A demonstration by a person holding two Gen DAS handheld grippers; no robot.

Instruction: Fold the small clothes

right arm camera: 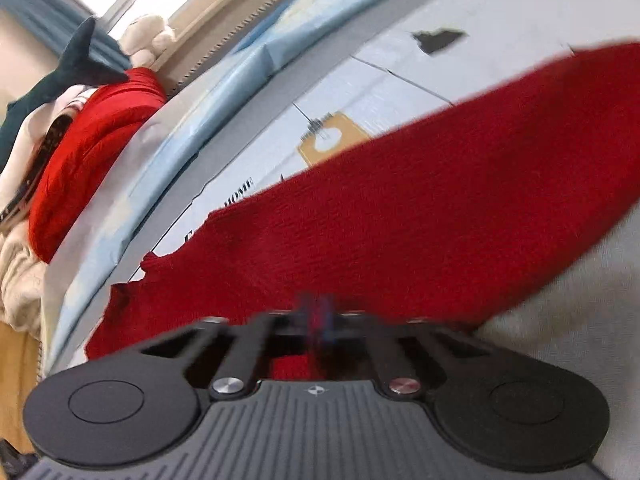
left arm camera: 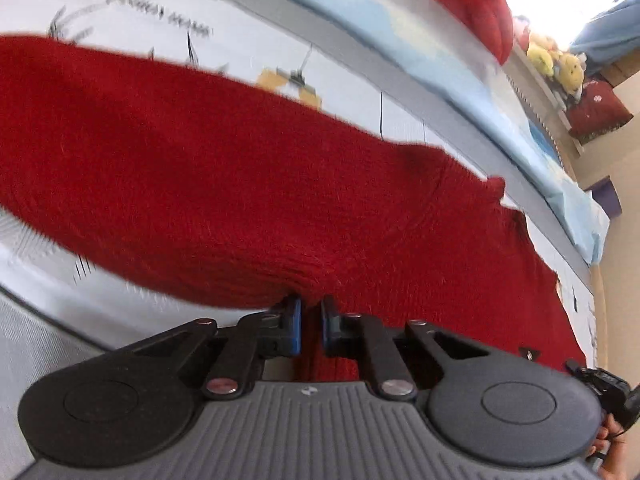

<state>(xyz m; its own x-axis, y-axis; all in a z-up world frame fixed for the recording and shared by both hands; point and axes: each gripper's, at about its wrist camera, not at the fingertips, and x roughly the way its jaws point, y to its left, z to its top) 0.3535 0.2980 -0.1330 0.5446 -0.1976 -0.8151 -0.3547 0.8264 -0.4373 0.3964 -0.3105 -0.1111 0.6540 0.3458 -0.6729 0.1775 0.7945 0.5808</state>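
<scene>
A dark red knitted garment (left arm camera: 240, 184) is stretched across the left wrist view over a white printed bed cover (left arm camera: 240, 40). My left gripper (left arm camera: 311, 312) is shut on its near edge, the knit pinched between the blue pads (left arm camera: 295, 320). The same red garment (right arm camera: 420, 216) fills the middle of the right wrist view. My right gripper (right arm camera: 318, 312) is shut on its near edge too, blurred by motion. The cloth spans between both grippers and looks lifted off the cover.
A bright red bundle of cloth (right arm camera: 88, 152) lies with a white garment (right arm camera: 24, 280) and a dark shark plush (right arm camera: 68, 68) at the bed's far side. Yellow plush toys (left arm camera: 556, 64) sit on a shelf. A pale blue sheet (left arm camera: 460, 64) runs along the bed edge.
</scene>
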